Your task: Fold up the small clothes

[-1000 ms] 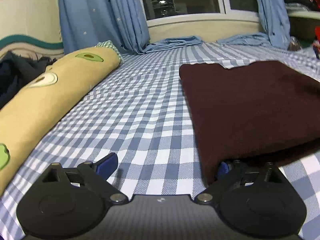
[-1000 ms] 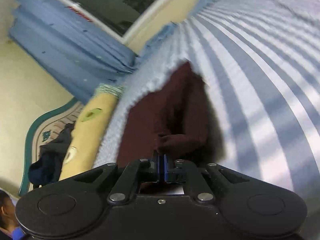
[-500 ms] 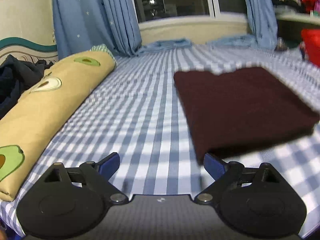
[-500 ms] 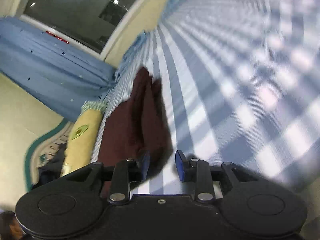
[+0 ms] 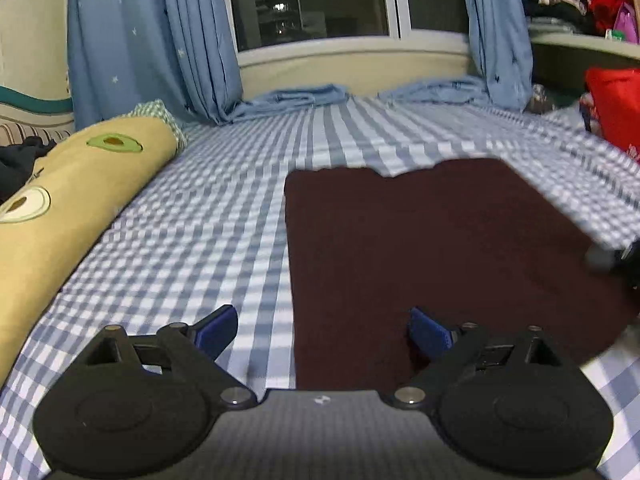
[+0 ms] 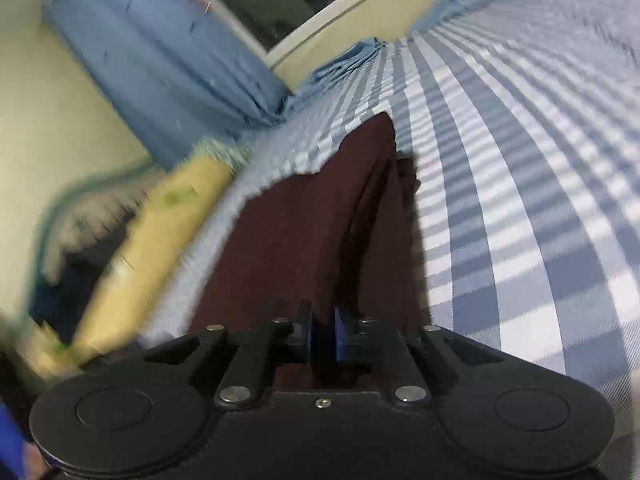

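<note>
Folded maroon garment (image 5: 432,240) on a blue-and-white checked bedsheet (image 5: 224,232), centre right of the left wrist view.

Left gripper (image 5: 322,330) is spread wide, straddling the garment's near left edge. Right gripper (image 6: 322,334), bottom centre, has blue pads nearly together over the garment's edge; whether cloth is pinched cannot be told. Avocado-print bolster (image 5: 68,200) lies at left.

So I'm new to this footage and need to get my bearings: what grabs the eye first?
The folded maroon garment, lying dark on the blue checked sheet. The left gripper is wide open over its near edge; the right gripper is nearly closed at its side. A yellow avocado-print bolster lies along the left.
</note>
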Tool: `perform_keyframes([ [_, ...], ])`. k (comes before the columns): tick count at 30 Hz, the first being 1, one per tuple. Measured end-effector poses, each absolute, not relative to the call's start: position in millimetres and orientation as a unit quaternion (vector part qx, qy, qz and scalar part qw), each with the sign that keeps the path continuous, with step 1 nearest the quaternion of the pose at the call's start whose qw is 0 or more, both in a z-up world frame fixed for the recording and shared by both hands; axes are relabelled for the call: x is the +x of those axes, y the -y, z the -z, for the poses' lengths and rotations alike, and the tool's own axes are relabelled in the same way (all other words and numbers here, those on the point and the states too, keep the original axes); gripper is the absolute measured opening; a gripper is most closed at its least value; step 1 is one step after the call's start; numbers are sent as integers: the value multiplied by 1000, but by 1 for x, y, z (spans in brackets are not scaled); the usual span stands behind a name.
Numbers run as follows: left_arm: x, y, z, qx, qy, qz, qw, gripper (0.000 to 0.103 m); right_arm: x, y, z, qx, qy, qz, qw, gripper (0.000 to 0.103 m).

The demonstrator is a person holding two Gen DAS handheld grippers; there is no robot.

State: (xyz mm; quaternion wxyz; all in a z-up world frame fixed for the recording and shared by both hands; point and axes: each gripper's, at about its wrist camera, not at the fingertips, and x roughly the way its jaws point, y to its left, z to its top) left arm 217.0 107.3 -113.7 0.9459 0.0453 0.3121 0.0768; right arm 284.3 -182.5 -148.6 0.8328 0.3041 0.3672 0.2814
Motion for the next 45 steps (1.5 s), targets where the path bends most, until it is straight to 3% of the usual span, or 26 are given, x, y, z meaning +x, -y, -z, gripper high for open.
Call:
perform_keyframes([
  [6,216,-114,122,34,-323,-80,942,96,305,238,224,538,-385,-304,686,10],
  [8,215,-116,119,37,-320,-83,943,96,301,245,219,546,-369,-306,687,19],
  [11,214,-118,113,30,-314,-84,945,96,290,257,202,528,-347,-303,713,22],
  [13,214,-118,110,23,-310,-82,947,96,282,253,186,472,-357,-306,746,41],
  [15,216,-117,110,23,-310,-81,947,96,275,239,174,405,-367,-308,779,50],
  [17,216,-115,110,28,-312,-81,946,96,268,229,170,362,-370,-318,794,36],
  [18,215,-115,110,29,-311,-81,946,96,264,229,169,340,-372,-308,807,21],
  [21,213,-116,108,26,-309,-79,947,96,266,233,165,362,-367,-297,804,11],
  [23,214,-115,106,24,-307,-80,948,96,275,237,149,351,-335,-298,822,21],
  [24,215,-114,105,23,-306,-78,948,96,282,239,144,359,-324,-302,822,35],
  [25,217,-112,104,22,-305,-77,949,96,297,233,139,372,-320,-304,816,40],
  [33,218,-107,102,28,-304,-74,949,96,364,195,149,339,-386,-323,795,37],
  [36,221,-108,103,22,-307,-72,949,96,371,199,153,351,-383,-316,794,9],
  [38,222,-107,104,23,-307,-71,949,96,374,213,163,390,-378,-312,780,7],
  [39,223,-107,104,24,-308,-69,949,96,375,220,167,402,-375,-297,781,0],
  [41,224,-107,105,22,-308,-67,949,96,376,229,172,400,-370,-268,794,0],
  [42,224,-107,106,22,-308,-67,949,96,379,235,176,407,-369,-260,794,3],
  [44,225,-107,106,19,-309,-66,948,96,383,242,180,432,-363,-262,783,17],
  [45,227,-107,106,17,-310,-66,948,96,387,241,178,435,-363,-264,781,43],
])
